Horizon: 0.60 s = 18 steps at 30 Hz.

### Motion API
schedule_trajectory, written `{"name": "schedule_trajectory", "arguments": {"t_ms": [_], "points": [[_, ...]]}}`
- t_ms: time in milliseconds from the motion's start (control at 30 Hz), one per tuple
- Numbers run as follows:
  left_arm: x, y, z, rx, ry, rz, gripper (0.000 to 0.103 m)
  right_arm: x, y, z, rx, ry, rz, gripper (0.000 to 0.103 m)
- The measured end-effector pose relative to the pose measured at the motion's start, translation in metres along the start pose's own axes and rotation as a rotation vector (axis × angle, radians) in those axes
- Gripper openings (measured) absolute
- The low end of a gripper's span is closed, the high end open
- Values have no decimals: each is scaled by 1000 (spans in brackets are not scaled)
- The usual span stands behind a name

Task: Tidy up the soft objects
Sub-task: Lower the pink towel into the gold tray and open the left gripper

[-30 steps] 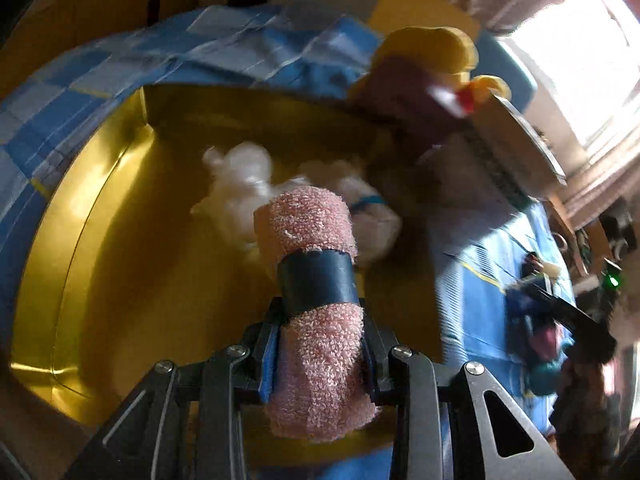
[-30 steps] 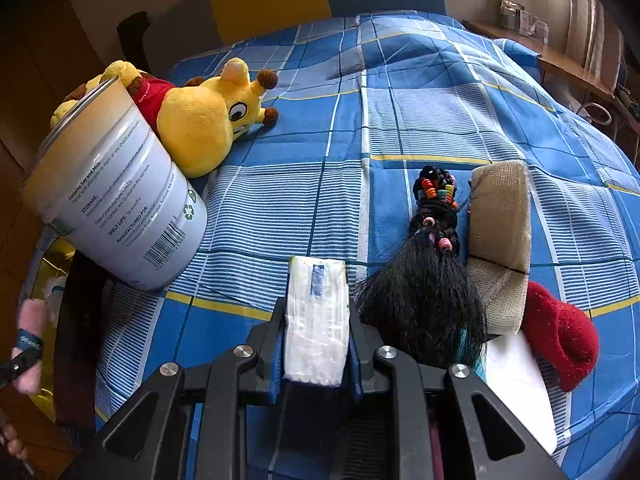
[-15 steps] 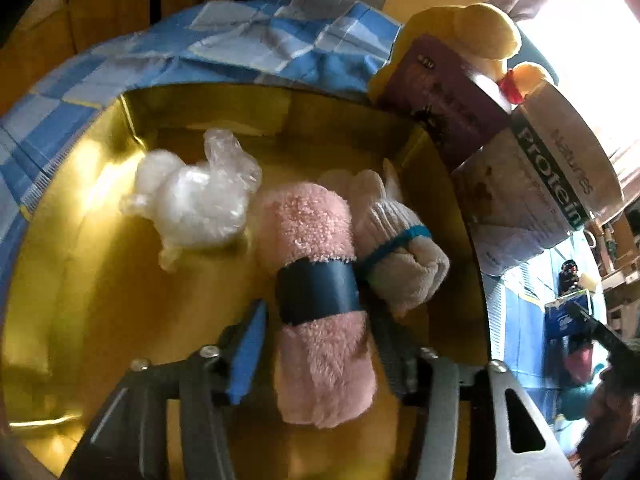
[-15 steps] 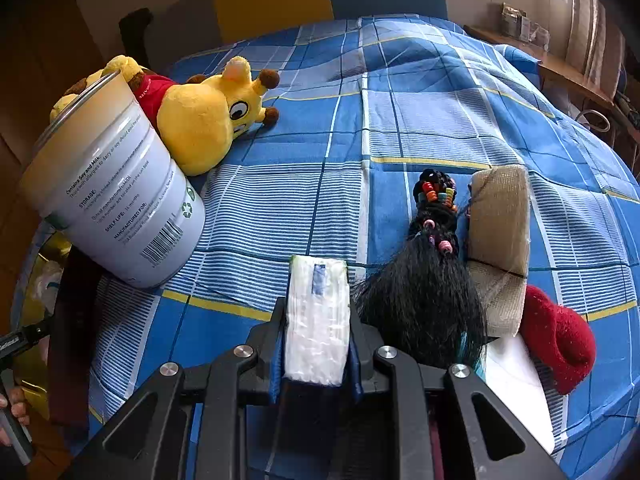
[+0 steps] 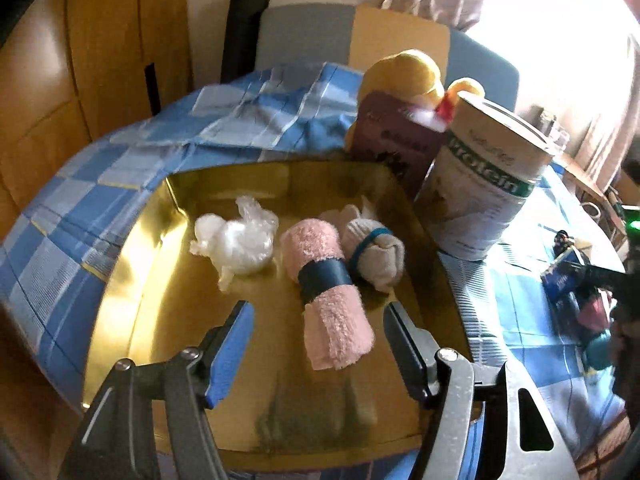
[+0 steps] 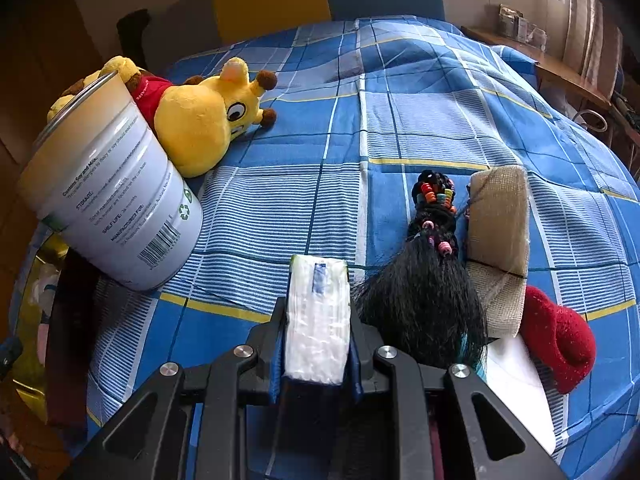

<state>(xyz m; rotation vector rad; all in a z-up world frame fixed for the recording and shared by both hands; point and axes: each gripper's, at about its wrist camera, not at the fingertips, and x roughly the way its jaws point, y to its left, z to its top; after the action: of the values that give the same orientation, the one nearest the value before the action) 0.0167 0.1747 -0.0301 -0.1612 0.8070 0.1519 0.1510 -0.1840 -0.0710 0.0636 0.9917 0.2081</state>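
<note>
A pink rolled towel with a dark band lies in the gold tray. Beside it lie a grey rolled cloth with a blue band and a white plastic bundle. My left gripper is open, just behind the pink towel and apart from it. My right gripper is shut on a white tissue pack above the blue checked cloth. A black hair piece with beads, a tan bandage roll and a red sock lie to its right.
A protein can stands at the tray's right edge, with a maroon book and a yellow plush toy behind it. Wooden panels stand on the left. A white flat item lies under the red sock.
My left gripper lowered the pink towel into the tray, opened and drew back. The right gripper has stayed still, holding the tissue pack.
</note>
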Motion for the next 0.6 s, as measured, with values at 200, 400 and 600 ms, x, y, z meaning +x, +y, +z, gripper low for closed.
{"name": "schedule_trajectory", "arguments": {"t_ms": [200, 400, 600], "points": [[-15, -4, -4, 39, -33, -15, 68, 3, 8, 8, 0, 17, -48, 24], [-19, 0, -9, 40, -43, -27, 68, 8, 18, 33, 7, 27, -86, 23], [-19, 1, -11, 45, -46, -30, 68, -1, 29, 83, 7, -25, -143, 23]]}}
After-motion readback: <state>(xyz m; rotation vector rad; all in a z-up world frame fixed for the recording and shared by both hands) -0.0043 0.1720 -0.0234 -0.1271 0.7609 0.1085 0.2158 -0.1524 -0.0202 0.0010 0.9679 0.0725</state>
